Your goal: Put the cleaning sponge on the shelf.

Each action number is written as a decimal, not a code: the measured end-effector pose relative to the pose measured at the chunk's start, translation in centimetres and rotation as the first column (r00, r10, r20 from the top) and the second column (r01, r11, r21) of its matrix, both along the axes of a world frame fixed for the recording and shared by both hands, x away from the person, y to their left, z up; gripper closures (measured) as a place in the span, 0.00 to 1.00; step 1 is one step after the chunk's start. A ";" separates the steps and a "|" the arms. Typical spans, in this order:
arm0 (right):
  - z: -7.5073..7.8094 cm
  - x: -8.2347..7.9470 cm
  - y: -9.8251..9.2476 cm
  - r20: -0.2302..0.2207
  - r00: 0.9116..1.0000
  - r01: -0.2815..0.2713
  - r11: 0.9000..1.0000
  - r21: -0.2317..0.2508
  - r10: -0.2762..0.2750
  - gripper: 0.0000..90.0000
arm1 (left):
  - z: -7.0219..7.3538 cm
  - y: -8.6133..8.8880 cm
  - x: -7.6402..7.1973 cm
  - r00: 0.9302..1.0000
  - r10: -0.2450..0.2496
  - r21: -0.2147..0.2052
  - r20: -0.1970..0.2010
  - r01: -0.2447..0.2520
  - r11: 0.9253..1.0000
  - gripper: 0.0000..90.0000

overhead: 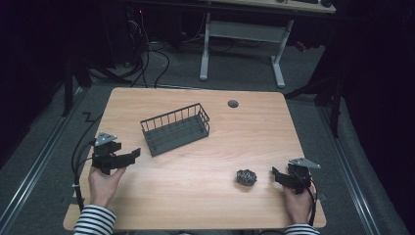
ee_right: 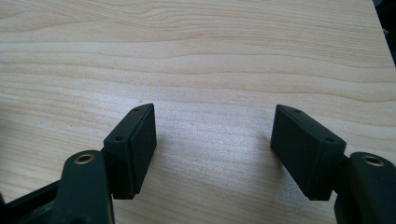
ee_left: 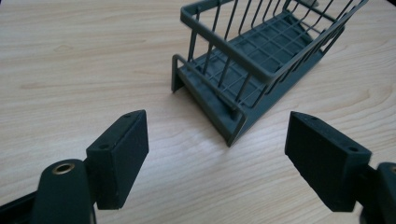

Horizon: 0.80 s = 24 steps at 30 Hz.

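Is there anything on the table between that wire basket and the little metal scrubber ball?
Nothing: in the high view, bare wooden tabletop separates the wire basket from the steel scrubber.

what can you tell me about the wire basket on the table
The wire basket is dark grey, seemingly coated metal or plastic: thin upright bars under a thick rim, a grid floor, one low stepped end. It looks empty, stands upright and angled on the wooden table, left of centre. No gripper touches it.
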State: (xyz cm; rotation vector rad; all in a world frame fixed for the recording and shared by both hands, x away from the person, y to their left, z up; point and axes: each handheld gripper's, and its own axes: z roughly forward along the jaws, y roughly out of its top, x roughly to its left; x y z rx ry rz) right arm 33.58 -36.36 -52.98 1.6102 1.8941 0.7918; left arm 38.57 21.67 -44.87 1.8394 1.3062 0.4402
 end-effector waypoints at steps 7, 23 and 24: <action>0.0 0.0 0.0 -0.001 1.000 0.000 1.000 0.001 0.000 0.35 | 1.4 -0.8 0.9 1.000 -0.018 0.000 0.008 0.018 1.000 0.24; 0.0 0.0 0.0 -0.002 1.000 -0.005 1.000 0.002 0.005 0.34 | 3.0 -2.4 4.8 1.000 -0.004 0.039 -0.007 0.004 0.999 0.24; 0.0 0.0 0.0 -0.001 1.000 -0.006 1.000 0.001 0.006 0.34 | 2.9 -2.5 5.1 1.000 -0.001 0.046 -0.014 0.002 0.999 0.24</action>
